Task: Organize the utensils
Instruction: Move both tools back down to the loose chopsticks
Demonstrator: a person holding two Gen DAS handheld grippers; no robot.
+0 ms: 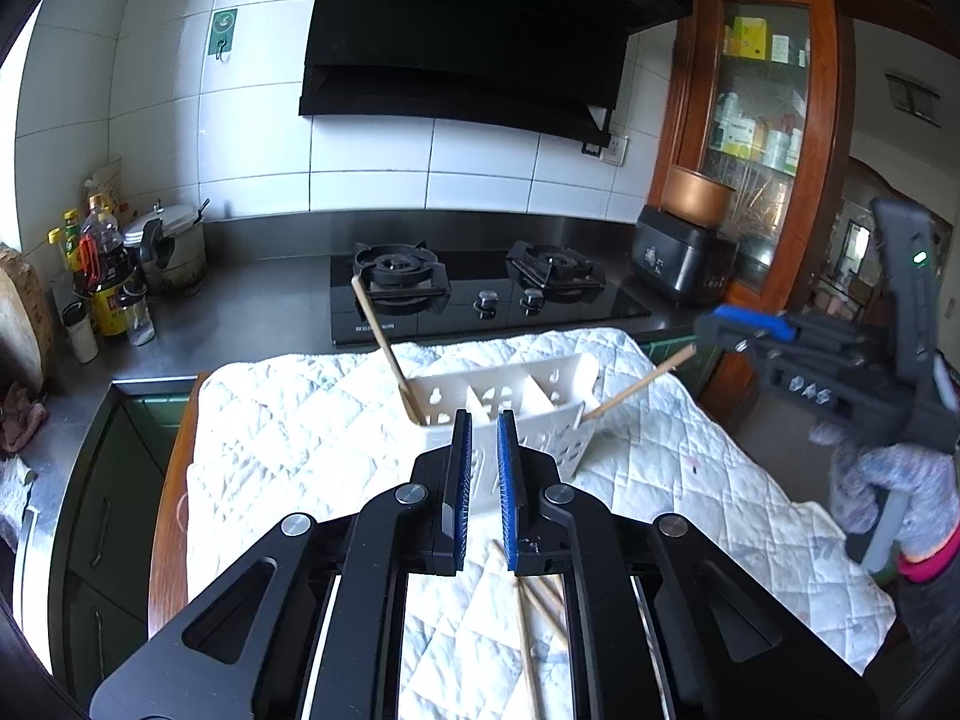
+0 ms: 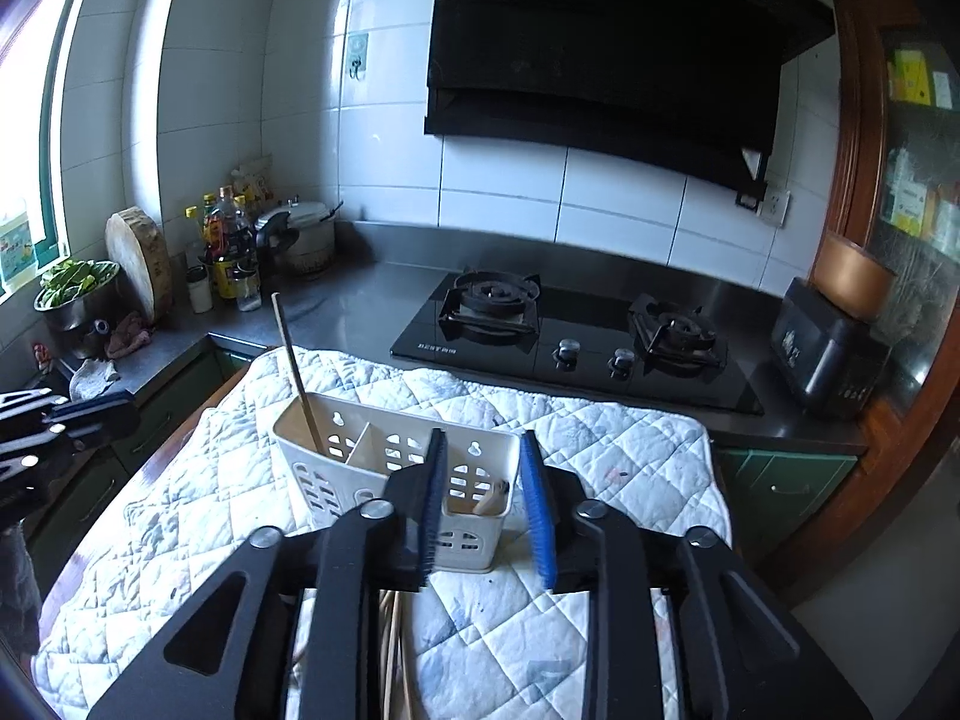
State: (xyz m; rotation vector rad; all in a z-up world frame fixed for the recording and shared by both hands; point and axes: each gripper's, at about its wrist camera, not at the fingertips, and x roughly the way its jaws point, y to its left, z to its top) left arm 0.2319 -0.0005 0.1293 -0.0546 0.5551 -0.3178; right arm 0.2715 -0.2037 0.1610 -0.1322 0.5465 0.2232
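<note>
Risk first: the caddy (image 2: pixel 396 474) is light perforated plastic sitting on a soft quilt (image 2: pixel 600 450), so a nudge from either gripper or a chopstick levering on the rim could tip or slide it. One chopstick (image 1: pixel 639 385) leans far out of the right end, shallow angle; I'd guess it could fall out if bumped. The other (image 1: pixel 384 345) stands steeper in the left compartment.

My right gripper (image 2: pixel 483 510) is open fairly wide, empty, just above the caddy's right end. My left gripper (image 1: pixel 483 480) has a narrow gap, nothing between the pads, hovering near the caddy's front. Loose chopsticks (image 1: pixel 534 606) lie on the quilt under it, crossed, so grabbing one may drag the others.
</note>
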